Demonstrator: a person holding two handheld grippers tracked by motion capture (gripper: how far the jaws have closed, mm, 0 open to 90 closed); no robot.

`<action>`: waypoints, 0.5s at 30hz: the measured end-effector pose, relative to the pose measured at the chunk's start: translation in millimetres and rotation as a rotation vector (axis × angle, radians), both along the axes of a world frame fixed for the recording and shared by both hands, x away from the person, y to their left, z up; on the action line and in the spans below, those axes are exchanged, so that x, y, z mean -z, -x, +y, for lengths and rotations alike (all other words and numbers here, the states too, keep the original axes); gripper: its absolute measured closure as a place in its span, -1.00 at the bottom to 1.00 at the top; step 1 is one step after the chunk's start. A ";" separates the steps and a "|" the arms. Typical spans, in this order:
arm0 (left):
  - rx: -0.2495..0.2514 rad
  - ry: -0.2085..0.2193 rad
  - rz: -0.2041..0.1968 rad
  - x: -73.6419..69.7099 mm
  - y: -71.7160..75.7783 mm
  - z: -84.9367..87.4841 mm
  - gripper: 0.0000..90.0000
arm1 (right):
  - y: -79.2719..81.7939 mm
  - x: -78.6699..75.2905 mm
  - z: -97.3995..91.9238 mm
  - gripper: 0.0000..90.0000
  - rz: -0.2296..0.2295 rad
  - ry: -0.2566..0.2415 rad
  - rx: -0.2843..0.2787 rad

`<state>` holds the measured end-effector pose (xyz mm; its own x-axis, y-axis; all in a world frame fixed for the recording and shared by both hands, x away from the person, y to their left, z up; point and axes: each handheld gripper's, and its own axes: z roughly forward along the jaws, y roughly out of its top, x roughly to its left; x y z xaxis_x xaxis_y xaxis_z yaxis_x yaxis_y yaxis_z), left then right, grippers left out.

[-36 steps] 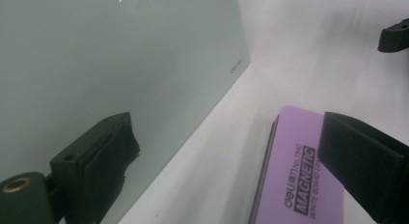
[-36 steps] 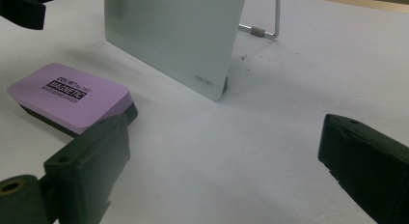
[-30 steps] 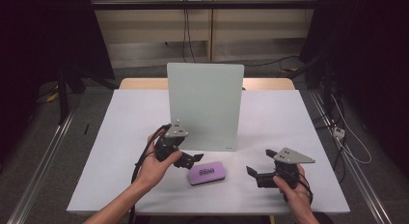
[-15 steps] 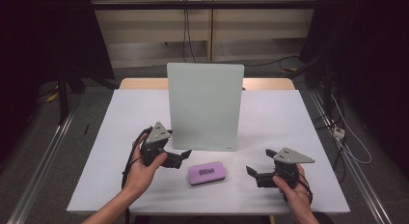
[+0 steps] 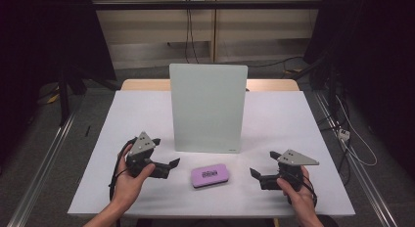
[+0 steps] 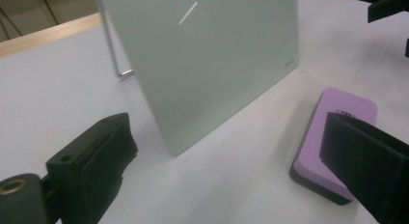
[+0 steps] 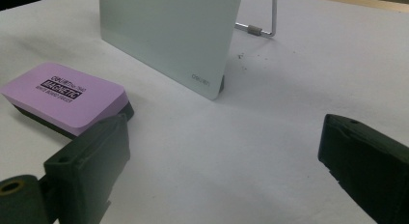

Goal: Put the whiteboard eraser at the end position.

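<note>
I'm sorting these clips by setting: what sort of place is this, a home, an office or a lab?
Most likely a lab or recording studio. A bare white table stands between dark curtains, cables run down the back wall, and it holds just a standing whiteboard and a purple eraser.

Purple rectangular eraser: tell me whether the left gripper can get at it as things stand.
Probably yes. The left gripper has open jaws aimed at the purple rectangular eraser, with bare white table between them.

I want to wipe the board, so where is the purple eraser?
In the high view the purple eraser lies flat on the white table, just in front of the standing board, between the left gripper and right gripper.
</note>
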<state>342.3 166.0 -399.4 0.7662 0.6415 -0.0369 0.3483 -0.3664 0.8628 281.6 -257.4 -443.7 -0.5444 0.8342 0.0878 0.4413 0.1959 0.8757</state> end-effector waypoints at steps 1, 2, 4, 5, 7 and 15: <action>-0.015 -0.001 0.000 -0.2 1.5 3.6 -0.90 | 0.0 0.0 0.0 -0.91 0.000 0.001 0.002; -0.029 0.000 0.002 0.1 3.2 6.5 -0.90 | 0.1 -0.1 0.0 -0.91 0.000 0.000 0.000; -0.063 -0.032 0.000 0.7 7.1 10.6 -0.90 | 0.3 -0.1 0.3 -0.91 0.000 0.002 0.000; -0.066 -0.033 0.002 1.4 9.2 12.0 -0.90 | 0.2 0.0 0.4 -0.91 0.000 0.002 0.000; -0.069 -0.033 0.005 2.9 13.5 14.8 -0.89 | -0.2 0.3 0.2 -0.91 0.001 0.004 0.001; -0.113 -0.032 0.009 12.6 22.7 37.1 -0.89 | -0.3 0.4 0.1 -0.91 0.002 0.004 0.002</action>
<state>319.6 203.1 -412.0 0.6890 0.7245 -0.0216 0.3964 -0.3517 0.8481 281.9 -257.3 -444.0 -0.5426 0.8357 0.0855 0.4436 0.1987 0.8739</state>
